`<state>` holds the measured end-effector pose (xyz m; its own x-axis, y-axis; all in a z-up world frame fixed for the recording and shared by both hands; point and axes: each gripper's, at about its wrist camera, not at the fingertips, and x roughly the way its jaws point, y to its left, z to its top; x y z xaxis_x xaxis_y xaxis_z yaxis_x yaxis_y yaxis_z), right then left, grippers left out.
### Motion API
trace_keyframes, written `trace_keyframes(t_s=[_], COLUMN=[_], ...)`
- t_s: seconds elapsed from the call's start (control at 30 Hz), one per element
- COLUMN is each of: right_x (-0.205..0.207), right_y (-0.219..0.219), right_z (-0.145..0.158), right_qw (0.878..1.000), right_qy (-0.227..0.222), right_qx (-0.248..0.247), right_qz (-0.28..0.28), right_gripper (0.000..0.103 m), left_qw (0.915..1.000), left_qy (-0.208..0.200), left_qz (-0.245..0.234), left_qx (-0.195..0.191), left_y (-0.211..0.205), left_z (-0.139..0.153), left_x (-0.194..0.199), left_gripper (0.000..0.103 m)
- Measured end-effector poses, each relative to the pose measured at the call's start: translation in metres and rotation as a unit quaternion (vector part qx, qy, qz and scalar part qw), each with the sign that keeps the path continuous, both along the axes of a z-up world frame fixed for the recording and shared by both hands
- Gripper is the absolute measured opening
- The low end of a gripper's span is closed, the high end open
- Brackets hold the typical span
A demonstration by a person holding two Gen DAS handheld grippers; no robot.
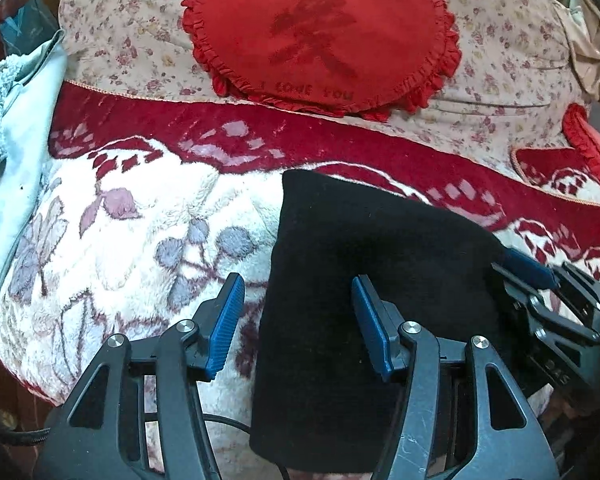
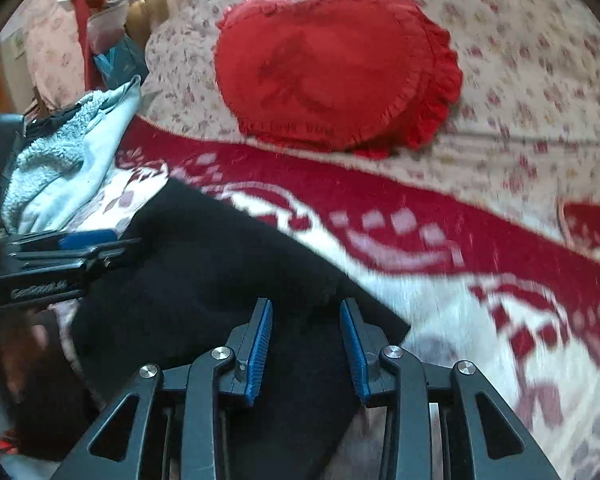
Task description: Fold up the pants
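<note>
Both tongs (image 1: 298,320) (image 2: 306,340) apart over black pants (image 1: 360,248) | left view only: second cushion's (image 1: 592,140) frill

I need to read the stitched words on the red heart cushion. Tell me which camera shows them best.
The left wrist view: the red heart cushion is sharp there, its stitched lettering legible along the lower edge. The right wrist view shows the same cushion whole but motion-blurred, the lettering smeared.

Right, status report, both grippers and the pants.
Left gripper open, right gripper open, neither gripping. Black pants flat on blanket. Red heart pillow beyond, clear.
</note>
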<state>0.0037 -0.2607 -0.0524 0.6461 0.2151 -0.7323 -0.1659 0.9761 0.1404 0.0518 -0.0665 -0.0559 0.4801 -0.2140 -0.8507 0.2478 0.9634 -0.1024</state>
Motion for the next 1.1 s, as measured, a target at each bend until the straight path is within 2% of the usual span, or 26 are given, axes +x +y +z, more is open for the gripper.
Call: trace_keyframes(t_s=[0.1,0.2,0.3,0.43,0.53,0.67,0.73,0.83,0.97,1.1], right_x=[0.020,0.031,0.026,0.000,-0.026,-0.048,-0.048,-0.045,-0.048,-0.050], right_y=[0.001,-0.005,-0.011,-0.018,-0.011,0.003,0.006,0.008,0.003,0.000], right_z=[-0.006,-0.007,0.003,0.031,0.040,0.014,0.006,0.014,0.033,0.035], right_qw=[1.000,1.000,0.999,0.997,0.997,0.997,0.998,0.998,0.997,0.998], right_qy=[-0.005,0.006,0.019,0.006,0.004,0.041,0.034,0.042,0.022,0.025], right_qx=[0.000,0.021,0.045,0.077,0.074,0.057,0.050,0.041,0.065,0.063], right_qz=[0.002,0.005,-0.001,-0.002,0.014,0.032,0.030,0.028,0.022,0.011], right_gripper=[0.034,0.034,0.034,0.034,0.034,0.035,0.035,0.035,0.036,0.036], left_qw=[0.9999,0.9998,0.9998,0.9998,0.9997,0.9996,0.9996,0.9996,0.9993,0.9993], left_qy=[-0.002,-0.002,-0.003,-0.011,-0.014,-0.011,-0.010,-0.014,-0.026,-0.025], left_qz=[0.013,0.018,0.018,0.017,0.020,0.026,0.027,0.025,0.025,0.028], left_qx=[0.000,-0.004,-0.003,0.003,0.003,-0.002,-0.004,0.003,0.005,0.001], left_y=[0.000,0.001,0.001,0.001,0.004,0.008,0.007,0.006,0.009,0.011], left_z=[-0.002,-0.003,-0.002,0.004,0.007,0.006,0.007,0.012,0.020,0.023], left_x=[0.005,0.005,0.002,-0.003,-0.008,-0.012,-0.015,-0.021,-0.028,-0.032], left_gripper=[0.063,0.064,0.064,0.064,0.064,0.064,0.064,0.064,0.064,0.064])
